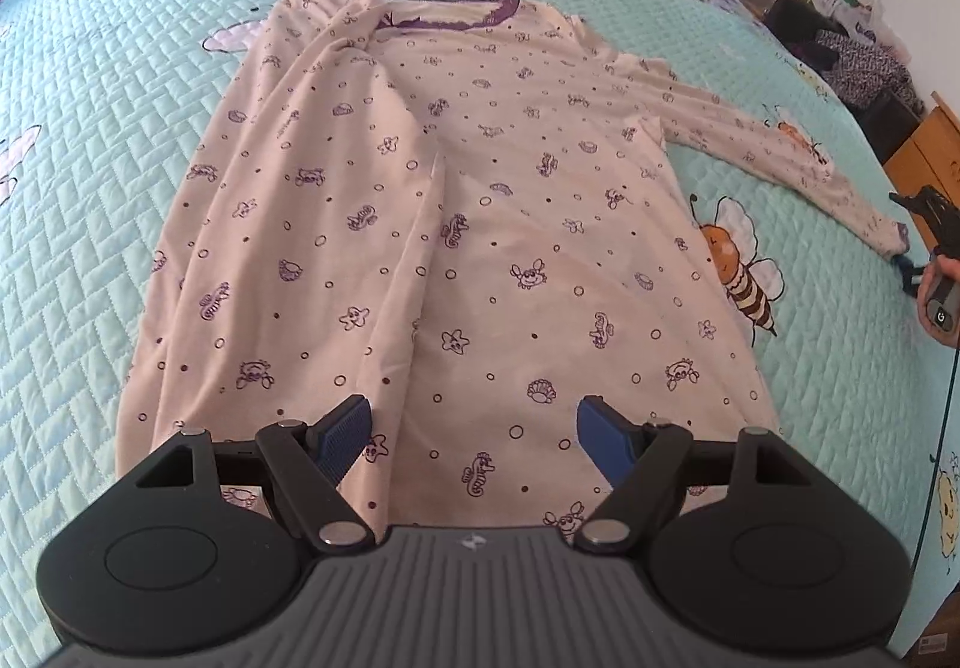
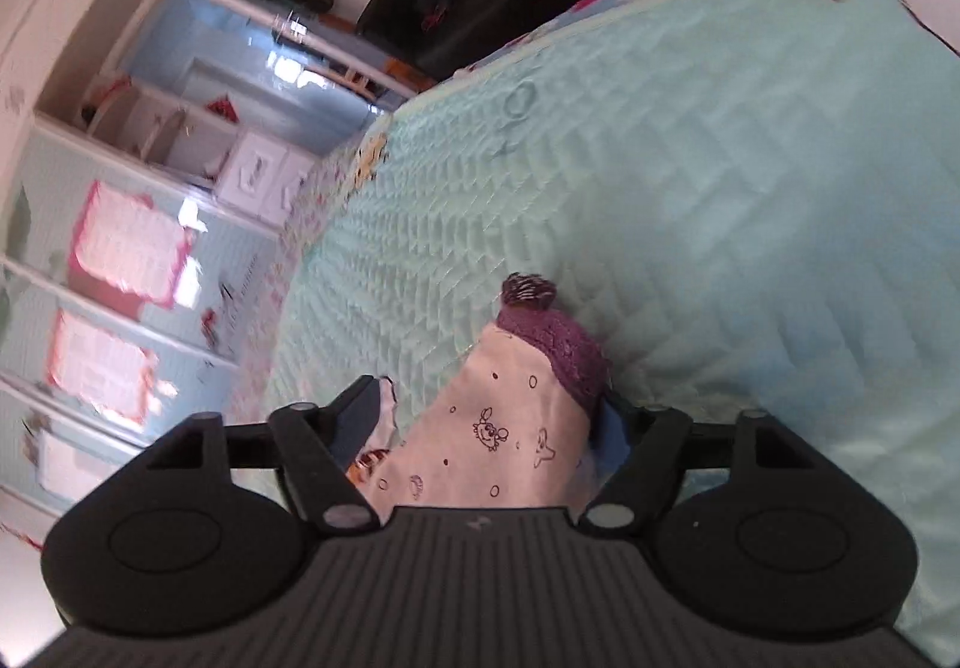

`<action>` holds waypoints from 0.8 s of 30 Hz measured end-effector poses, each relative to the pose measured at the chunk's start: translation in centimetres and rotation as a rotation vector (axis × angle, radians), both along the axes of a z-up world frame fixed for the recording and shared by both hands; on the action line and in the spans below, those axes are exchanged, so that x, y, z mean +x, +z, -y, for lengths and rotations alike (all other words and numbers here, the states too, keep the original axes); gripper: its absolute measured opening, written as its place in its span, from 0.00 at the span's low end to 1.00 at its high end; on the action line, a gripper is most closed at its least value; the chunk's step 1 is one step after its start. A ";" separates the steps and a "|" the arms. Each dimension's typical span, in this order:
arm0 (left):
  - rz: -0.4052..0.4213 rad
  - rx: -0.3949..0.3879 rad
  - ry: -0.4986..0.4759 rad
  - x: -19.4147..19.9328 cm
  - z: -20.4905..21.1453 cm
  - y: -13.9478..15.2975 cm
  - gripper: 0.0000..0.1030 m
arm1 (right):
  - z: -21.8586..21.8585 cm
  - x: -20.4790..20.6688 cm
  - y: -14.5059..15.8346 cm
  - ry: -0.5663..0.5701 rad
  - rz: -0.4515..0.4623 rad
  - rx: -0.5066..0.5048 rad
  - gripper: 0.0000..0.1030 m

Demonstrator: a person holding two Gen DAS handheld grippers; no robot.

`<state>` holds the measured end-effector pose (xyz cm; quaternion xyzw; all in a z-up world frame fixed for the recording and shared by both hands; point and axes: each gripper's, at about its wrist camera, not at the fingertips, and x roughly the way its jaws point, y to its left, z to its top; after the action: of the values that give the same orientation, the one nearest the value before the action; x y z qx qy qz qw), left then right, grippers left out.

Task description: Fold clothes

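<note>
The pink pyjama top (image 1: 456, 224) lay flat on the quilted bedspread (image 1: 90, 248), neckline away from us, one sleeve already folded over the body. The other sleeve (image 1: 780, 152) stretched sideways off the top, and our right gripper (image 2: 489, 422) sat at its purple cuff (image 2: 558, 350), cloth between the jaws; whether the pads pinched it, we couldn't tell. Our left gripper (image 1: 474, 428) hovered wide open and empty over the hem. We judged it best to grip the cuff firmly, then carry it straight across the top.
</note>
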<state>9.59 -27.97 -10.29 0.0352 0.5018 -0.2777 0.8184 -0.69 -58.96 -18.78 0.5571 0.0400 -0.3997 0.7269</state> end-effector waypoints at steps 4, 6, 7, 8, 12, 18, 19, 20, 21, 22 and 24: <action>0.021 -0.018 -0.017 0.0 0.3 0.8 0.76 | -1.4 -1.4 0.4 0.052 -0.003 -0.024 0.05; 0.024 -0.054 -0.020 0.2 0.2 1.4 0.76 | -2.7 -1.5 1.4 0.081 -0.039 -0.090 0.05; 0.013 -0.077 -0.024 0.5 0.3 1.7 0.76 | -3.5 -1.0 2.2 0.117 -0.041 -0.132 0.05; -0.002 -0.103 -0.027 0.9 0.4 2.0 0.76 | -4.2 -0.5 3.0 0.153 -0.043 -0.174 0.05; -0.067 -0.220 -0.046 3.4 2.8 3.5 0.76 | -9.3 2.6 6.5 0.371 -0.071 -0.379 0.05; -0.207 -0.312 -0.035 6.6 8.2 3.0 0.75 | -20.7 6.6 7.9 0.713 -0.391 -0.850 0.05; -0.177 -0.297 -0.042 6.2 8.9 3.1 0.75 | -22.4 6.9 7.5 0.759 -0.444 -0.925 0.05; -0.158 -0.286 -0.047 5.8 9.4 2.9 0.76 | -23.5 6.8 7.2 0.788 -0.467 -0.960 0.05; -0.155 -0.263 -0.054 5.5 9.9 2.5 0.75 | -24.6 6.7 6.9 0.817 -0.489 -0.994 0.05; -0.151 -0.241 -0.062 5.3 10.5 2.1 0.75 | -25.7 6.6 6.6 0.845 -0.512 -1.028 0.05; -0.145 -0.196 -0.077 4.7 11.5 1.3 0.74 | -27.6 6.1 6.4 0.888 -0.543 -1.109 0.05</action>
<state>14.27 -39.45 -8.96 -0.0459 0.5283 -0.3586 0.7683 5.39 -31.32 -12.37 -0.0759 0.2311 -0.1545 0.9576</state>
